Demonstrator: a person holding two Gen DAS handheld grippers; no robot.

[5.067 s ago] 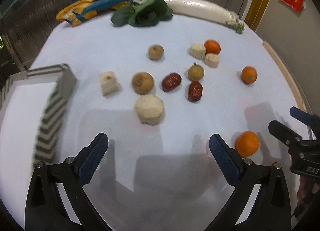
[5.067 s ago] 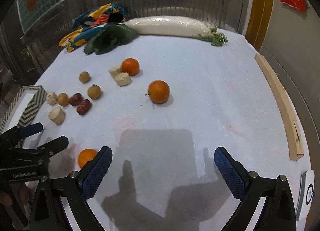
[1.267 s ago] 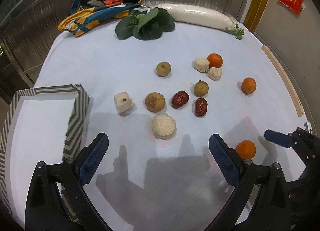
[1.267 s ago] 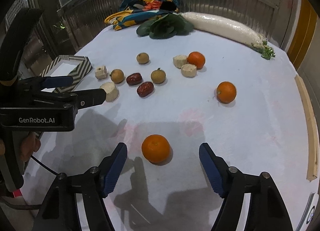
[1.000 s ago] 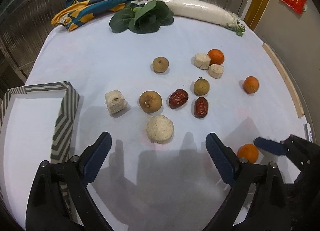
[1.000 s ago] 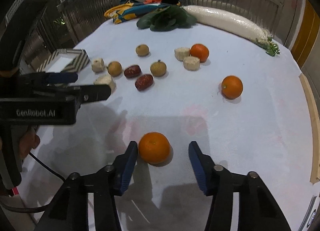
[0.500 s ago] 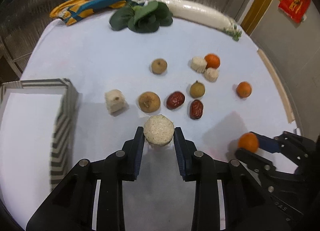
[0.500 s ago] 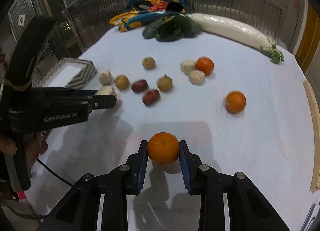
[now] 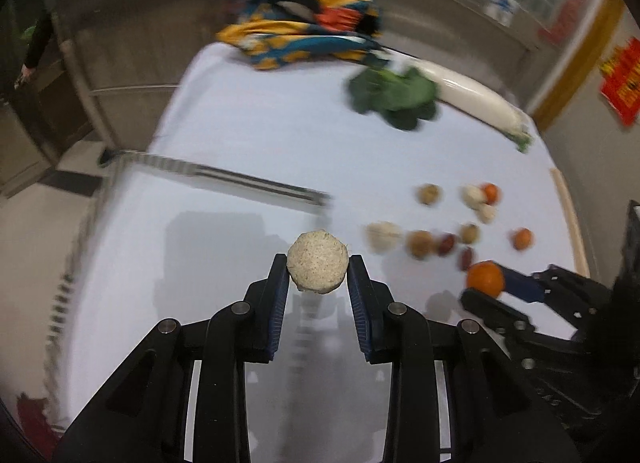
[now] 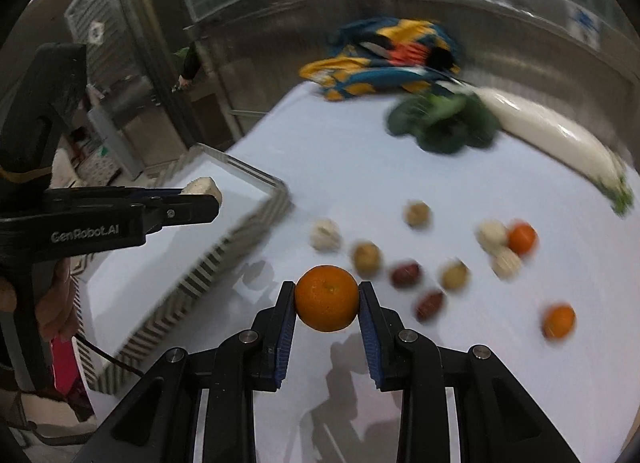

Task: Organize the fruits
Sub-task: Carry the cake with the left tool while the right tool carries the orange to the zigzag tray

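Note:
My left gripper (image 9: 318,273) is shut on a pale round chunk (image 9: 318,267) and holds it above the white inside of the striped tray (image 9: 240,183). It also shows in the right wrist view (image 10: 202,187), over the tray (image 10: 256,219). My right gripper (image 10: 327,299) is shut on an orange (image 10: 327,298), held in the air just right of the tray; it shows in the left wrist view (image 9: 485,279) too. Several fruits stay on the white table: two oranges (image 10: 522,238) (image 10: 559,321), red dates (image 10: 406,275), brown round fruits (image 10: 366,257) and pale chunks (image 10: 326,235).
A white radish (image 10: 552,135), dark leafy greens (image 10: 444,123) and a colourful cloth (image 10: 388,59) lie at the table's far end. A wooden strip (image 9: 570,219) runs along the right edge. Metal railings stand behind.
Both grippers have closed on their items and lifted them. Both have swung left, the left one carrying the chunk over the tray, the right one carrying the orange towards it.

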